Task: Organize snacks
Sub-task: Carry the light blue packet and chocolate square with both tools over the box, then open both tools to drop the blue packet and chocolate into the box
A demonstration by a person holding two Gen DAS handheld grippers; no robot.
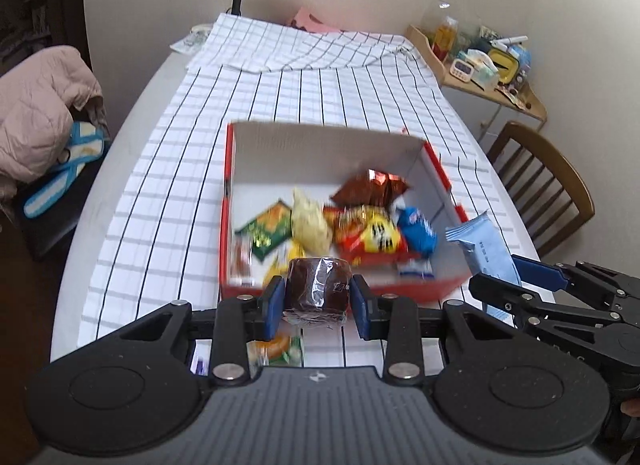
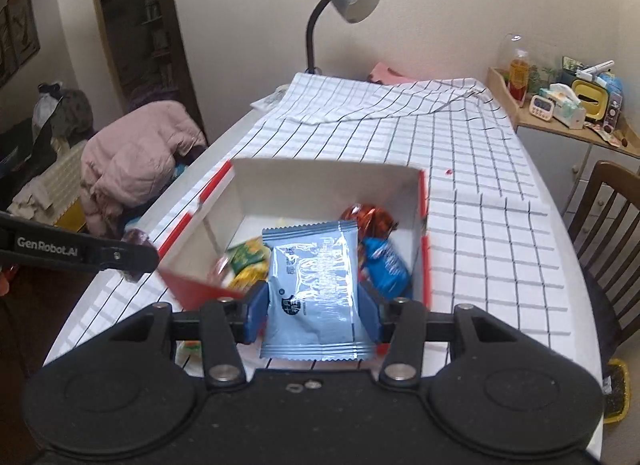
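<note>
Table (image 1: pixel 152 169): long, draped in a white grid-check cloth (image 1: pixel 328 93), which gives the box a flat bed; its far end is rucked into folds.

Box (image 1: pixel 320 141): red outside, white inside, open-topped, set mid-table within reach of both hands, plainly the collecting place. It holds a heap of wrapped snacks (image 1: pixel 360 225) bunched toward the near wall; motion blur makes most labels unreadable, and the near wall hides what lies lowest.

Right hand-held gripper (image 2: pixel 312 309): clamped on a pale blue foil packet (image 2: pixel 312 277), held flat-faced by its side edges above the box's near edge, probably for dropping in. The packet screens much of the box interior in the right wrist view.

Left hand-held gripper (image 1: pixel 316 301): closed on a small dark brown wrapped cake (image 1: pixel 318 289), pinched across its sides, just short of the box's near wall.

Loose items: an orange-and-green wrapper (image 1: pixel 280 349) lies on the cloth beneath the left fingers, largely hidden by the gripper body; its kind cannot be told.
</note>
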